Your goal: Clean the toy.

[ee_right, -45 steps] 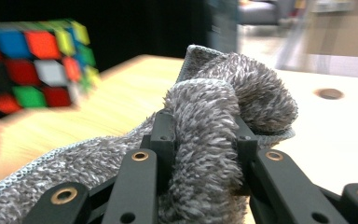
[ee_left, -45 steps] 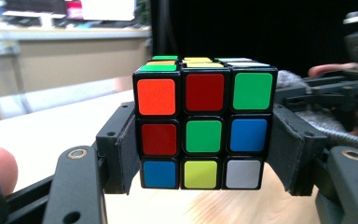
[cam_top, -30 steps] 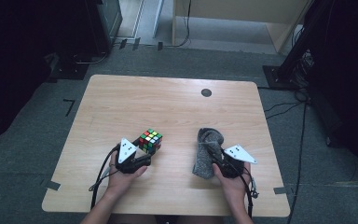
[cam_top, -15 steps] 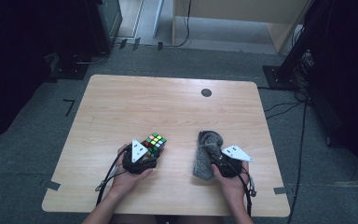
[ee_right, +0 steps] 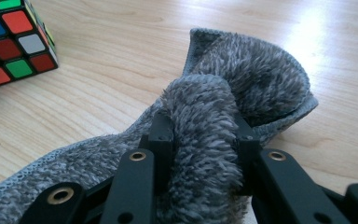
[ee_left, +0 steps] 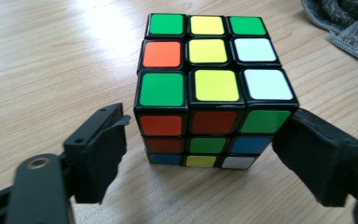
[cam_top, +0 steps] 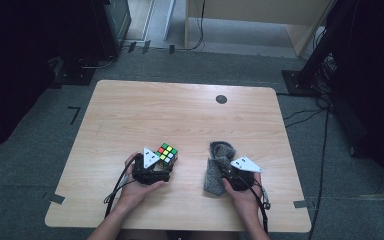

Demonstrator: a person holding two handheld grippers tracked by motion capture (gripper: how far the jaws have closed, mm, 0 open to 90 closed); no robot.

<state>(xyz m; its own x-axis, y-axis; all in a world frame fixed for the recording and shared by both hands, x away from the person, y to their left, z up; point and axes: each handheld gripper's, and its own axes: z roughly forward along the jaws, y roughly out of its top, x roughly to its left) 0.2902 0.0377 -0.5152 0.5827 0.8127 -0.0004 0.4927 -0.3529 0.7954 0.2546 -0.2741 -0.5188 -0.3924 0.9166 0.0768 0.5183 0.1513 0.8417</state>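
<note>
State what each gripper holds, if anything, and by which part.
The right gripper pinches a bunched fold of the grey cloth. The left gripper, jaws just opened, holds nothing; the cube stands between them.

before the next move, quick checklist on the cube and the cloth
1. Left gripper jaws have just been opening, clear of the cube's sides: ok.
2. Rubik's cube sits flat on the table: ok.
3. Right gripper shut on a fold of the grey cloth: ok.
4. Cloth apart from the cube: ok.
5. Whether the cloth's far end would lift cleanly: cannot tell.
</note>
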